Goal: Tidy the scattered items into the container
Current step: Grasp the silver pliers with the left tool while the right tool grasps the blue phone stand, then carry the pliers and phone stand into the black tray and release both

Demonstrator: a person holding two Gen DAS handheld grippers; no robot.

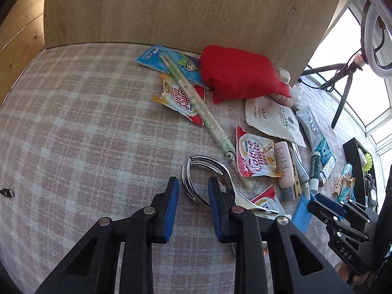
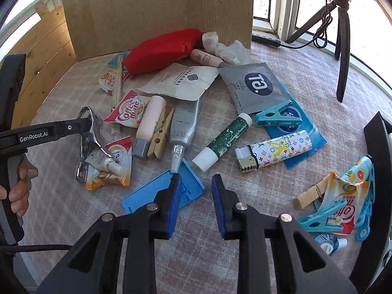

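Observation:
My left gripper (image 1: 193, 188) is open, its blue pads either side of a shiny metal clip (image 1: 203, 178) lying on the checked cloth; the clip also shows in the right wrist view (image 2: 89, 137). My right gripper (image 2: 196, 186) is open and empty above a blue plastic holder (image 2: 147, 196). Scattered items lie around: Coffee mate sachets (image 1: 254, 158), a green lip-balm stick (image 2: 221, 142), a patterned lighter (image 2: 274, 150), a wooden clothespin (image 2: 161, 134), a grey tube (image 2: 183, 127), a red pouch (image 1: 237, 73). The black container (image 2: 382, 152) stands at the right with sachets and teal pegs inside.
A cardboard panel (image 1: 183, 9) stands behind the pile. A tripod with a ring light (image 1: 343, 90) stands at the right by the window. A long paper-wrapped chopstick pack (image 1: 196, 107) lies across a sachet. A cable plug (image 1: 7, 192) lies at the far left.

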